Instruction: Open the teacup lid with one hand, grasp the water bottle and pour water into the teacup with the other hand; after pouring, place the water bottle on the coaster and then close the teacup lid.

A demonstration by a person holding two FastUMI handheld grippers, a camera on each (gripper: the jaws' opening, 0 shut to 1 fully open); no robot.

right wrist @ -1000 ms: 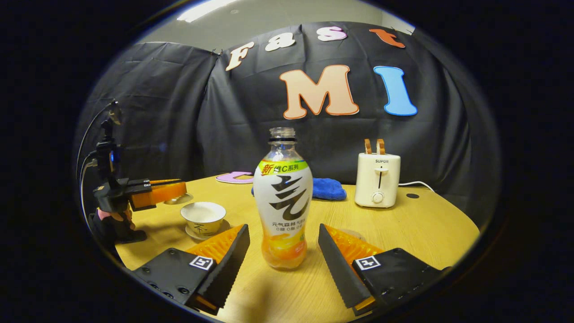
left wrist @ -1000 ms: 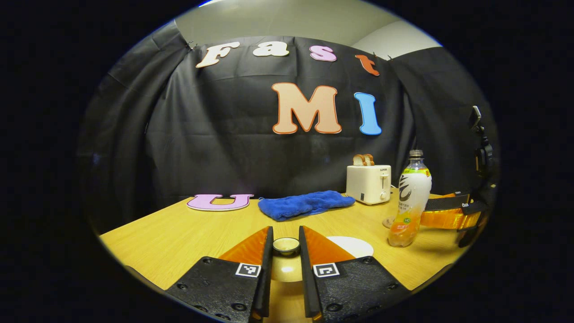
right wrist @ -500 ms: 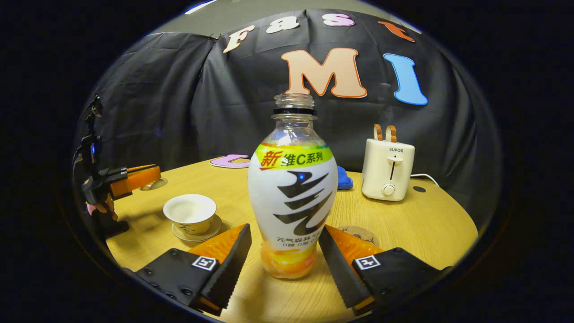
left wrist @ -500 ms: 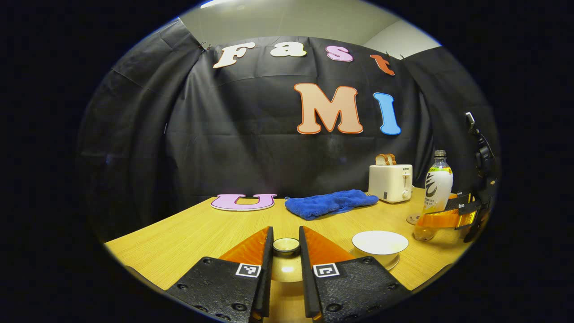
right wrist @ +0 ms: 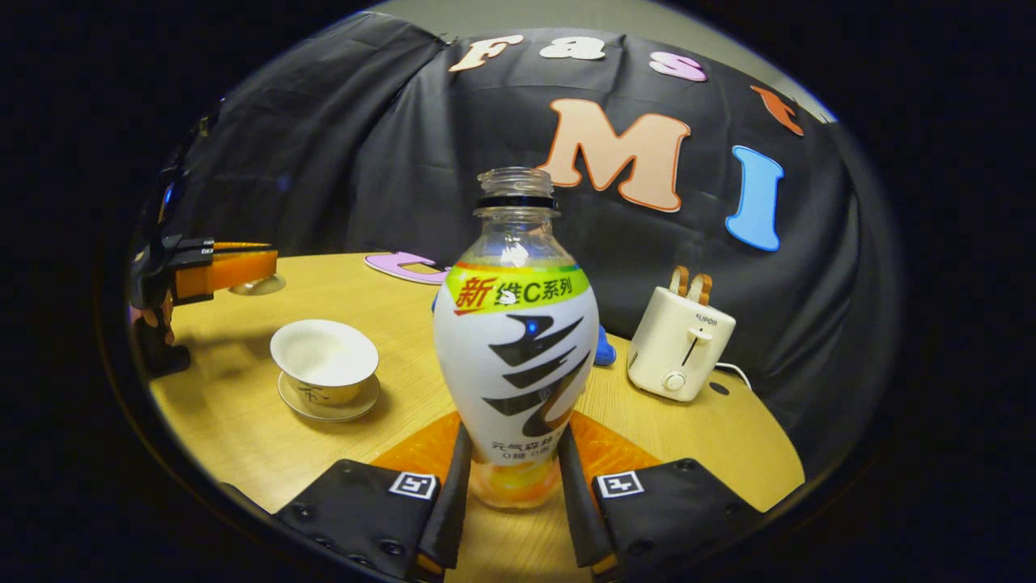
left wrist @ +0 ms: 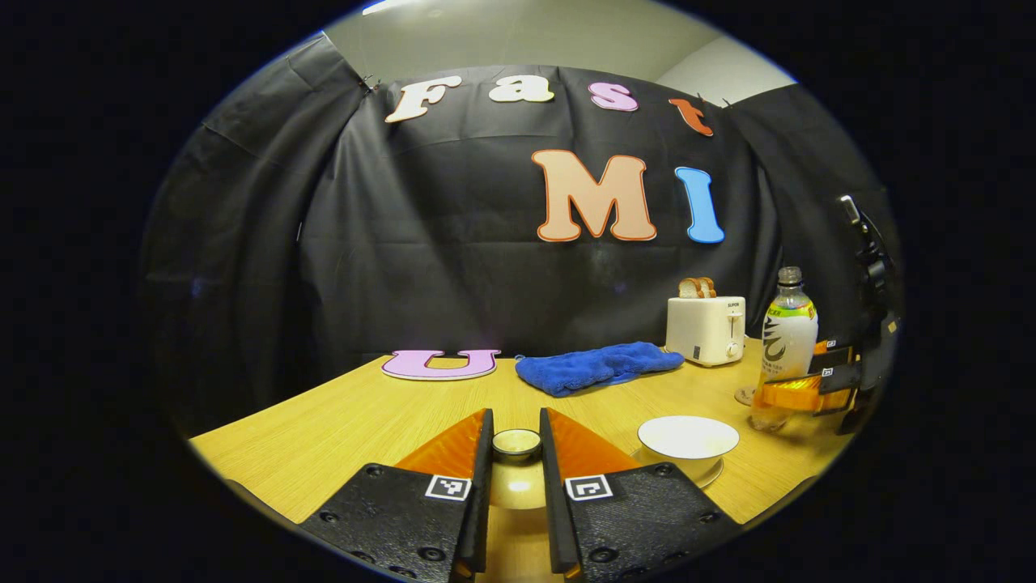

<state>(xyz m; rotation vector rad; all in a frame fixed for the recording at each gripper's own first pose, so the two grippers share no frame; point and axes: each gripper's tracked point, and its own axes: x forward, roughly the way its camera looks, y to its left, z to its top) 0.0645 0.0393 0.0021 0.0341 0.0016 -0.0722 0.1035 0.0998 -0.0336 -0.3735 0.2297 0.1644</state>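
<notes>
1. Two risks rank highest, both with the water bottle (right wrist: 515, 340): my right gripper (right wrist: 508, 494) is clamped low on its narrow base, so when I tilt it the top-heavy, uncapped body could twist or slip between the fingers.
2. Next, the teacup (right wrist: 324, 359) sits open on its saucer, ahead and to the left of my right gripper; a hasty pour from that side could miss its rim and wet the table (right wrist: 243, 405).
3. Smaller: my left gripper (left wrist: 515, 453) is closed narrow on the lid (left wrist: 516, 444) by its knob, held just left of the cup; a loosened pinch would drop it.
</notes>
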